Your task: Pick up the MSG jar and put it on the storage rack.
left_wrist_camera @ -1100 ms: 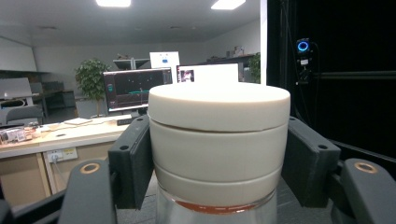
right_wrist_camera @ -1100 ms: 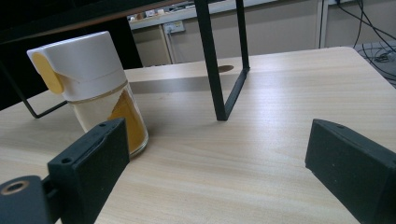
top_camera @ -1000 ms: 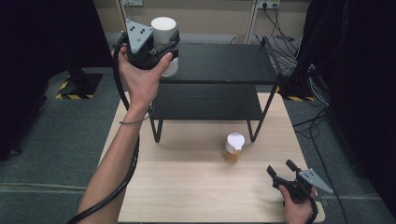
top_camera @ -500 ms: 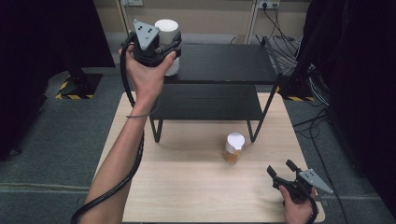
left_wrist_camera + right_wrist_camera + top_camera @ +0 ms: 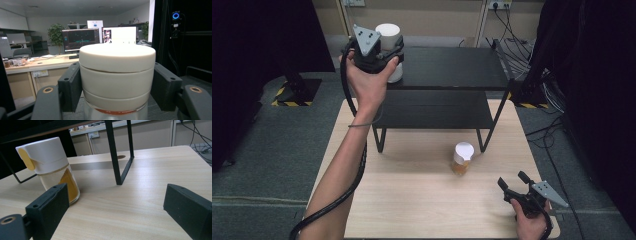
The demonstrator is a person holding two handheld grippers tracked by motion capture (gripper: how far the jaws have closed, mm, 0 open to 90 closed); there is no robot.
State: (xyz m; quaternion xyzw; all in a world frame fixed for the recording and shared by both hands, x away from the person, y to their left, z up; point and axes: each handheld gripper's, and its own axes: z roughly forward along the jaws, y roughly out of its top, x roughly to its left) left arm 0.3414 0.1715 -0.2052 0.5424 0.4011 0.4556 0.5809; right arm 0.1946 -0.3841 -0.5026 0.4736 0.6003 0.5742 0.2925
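While clamped, left tool (image 5: 384,50) on white-lidded jar (image 5: 117,75)

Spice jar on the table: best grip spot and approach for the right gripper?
Grip the spice jar across its round glass body, below the wide white cap, likely level from the near side. It stands upright with open table around it, and the right gripper is open, facing it.

Left forearm (image 5: 343,170) stretched up and forward, left hand (image 5: 369,85) wrapped around left gripper (image 5: 388,47), jaws clamped. Right hand (image 5: 530,226) low near bottom edge, holding right gripper (image 5: 511,180) level, jaws spread wide with nothing between.
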